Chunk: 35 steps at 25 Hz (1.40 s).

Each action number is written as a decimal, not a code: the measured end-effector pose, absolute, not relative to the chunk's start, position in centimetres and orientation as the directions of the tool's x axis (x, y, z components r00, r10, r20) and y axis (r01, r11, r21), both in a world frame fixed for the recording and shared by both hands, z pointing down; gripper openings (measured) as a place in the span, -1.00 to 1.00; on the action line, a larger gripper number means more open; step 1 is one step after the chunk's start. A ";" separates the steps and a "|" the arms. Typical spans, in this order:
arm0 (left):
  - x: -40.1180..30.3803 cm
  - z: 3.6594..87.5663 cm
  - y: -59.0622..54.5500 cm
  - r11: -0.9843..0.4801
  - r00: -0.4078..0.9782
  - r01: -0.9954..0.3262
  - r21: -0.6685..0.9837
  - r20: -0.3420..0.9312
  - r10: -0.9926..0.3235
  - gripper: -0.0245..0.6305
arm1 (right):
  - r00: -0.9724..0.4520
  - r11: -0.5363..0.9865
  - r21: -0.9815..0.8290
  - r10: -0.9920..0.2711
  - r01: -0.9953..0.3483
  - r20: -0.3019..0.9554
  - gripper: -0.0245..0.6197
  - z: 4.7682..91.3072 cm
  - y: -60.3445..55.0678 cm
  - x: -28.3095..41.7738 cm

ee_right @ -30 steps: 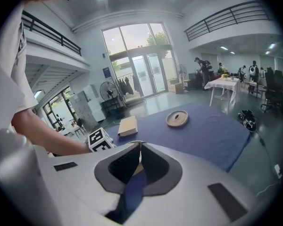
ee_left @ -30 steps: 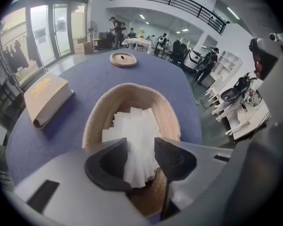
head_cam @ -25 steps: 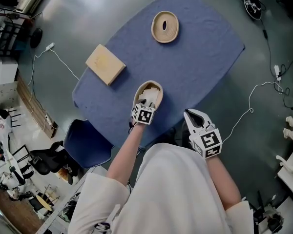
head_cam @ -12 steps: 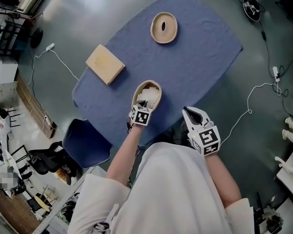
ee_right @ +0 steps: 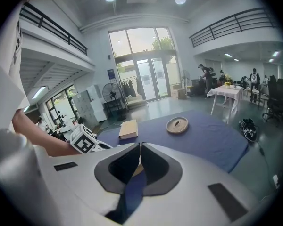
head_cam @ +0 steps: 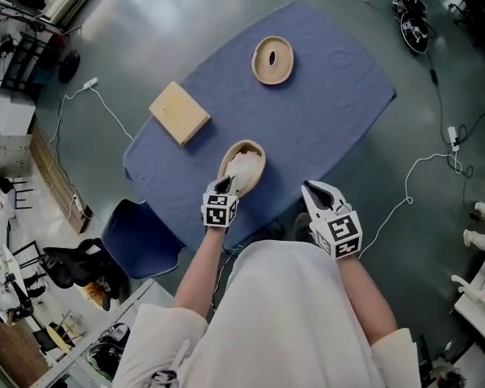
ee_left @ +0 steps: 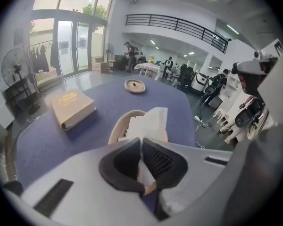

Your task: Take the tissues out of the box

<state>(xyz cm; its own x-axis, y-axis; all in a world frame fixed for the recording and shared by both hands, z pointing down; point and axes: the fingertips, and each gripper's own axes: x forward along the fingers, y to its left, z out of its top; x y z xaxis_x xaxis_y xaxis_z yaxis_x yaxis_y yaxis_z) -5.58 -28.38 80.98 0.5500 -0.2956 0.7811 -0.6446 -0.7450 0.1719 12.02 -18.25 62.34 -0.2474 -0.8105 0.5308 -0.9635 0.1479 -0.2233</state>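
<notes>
An oval wooden tissue box (head_cam: 253, 176) stands near the front edge of the blue table, with white tissues (head_cam: 242, 165) bunched in its open top. My left gripper (head_cam: 226, 187) is just in front of the box, on the person's side. In the left gripper view its jaws (ee_left: 140, 146) are shut on a white tissue (ee_left: 150, 121) that rises out of the box (ee_left: 116, 129). My right gripper (head_cam: 310, 189) hovers off the table's front right edge. In its own view the right gripper (ee_right: 140, 147) is shut with nothing between the pads.
The box's oval lid (head_cam: 272, 60) with a slot lies at the far side of the table. A tan book (head_cam: 179, 112) lies at the left. A blue chair (head_cam: 142, 238) stands by the near left corner. Cables run over the floor at right.
The left gripper, open over the box before, has shut on a tissue and drawn back towards the person. The right gripper has hardly moved.
</notes>
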 end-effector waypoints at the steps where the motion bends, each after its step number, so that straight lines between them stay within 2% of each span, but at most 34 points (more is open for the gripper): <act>1: -5.6 80.5 -28.2 -0.744 0.561 -0.644 0.176 0.770 -0.304 -0.87 | -0.251 0.153 -0.221 -0.812 -0.963 0.527 -0.81 62.2 -18.1 12.1; 22: -7.3 65.1 -25.7 -0.694 0.659 -0.696 0.185 0.547 -0.516 -0.87 | -0.372 0.321 -0.187 -0.812 -0.928 0.450 -0.81 58.1 -19.4 12.2; 35: -9.7 54.3 -23.3 -0.654 0.659 -0.740 0.155 0.365 -0.658 -0.87 | -0.481 0.451 -0.170 -0.798 -0.876 0.363 -0.81 53.0 -20.2 10.1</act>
<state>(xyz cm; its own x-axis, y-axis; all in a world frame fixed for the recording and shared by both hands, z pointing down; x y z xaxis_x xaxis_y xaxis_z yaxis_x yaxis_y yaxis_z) -9.70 -23.26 54.32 0.6586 -0.6580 0.3652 -0.7400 -0.6544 0.1554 10.05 -20.18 52.97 -0.4815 -0.7978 0.3629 -0.8760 0.4515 -0.1697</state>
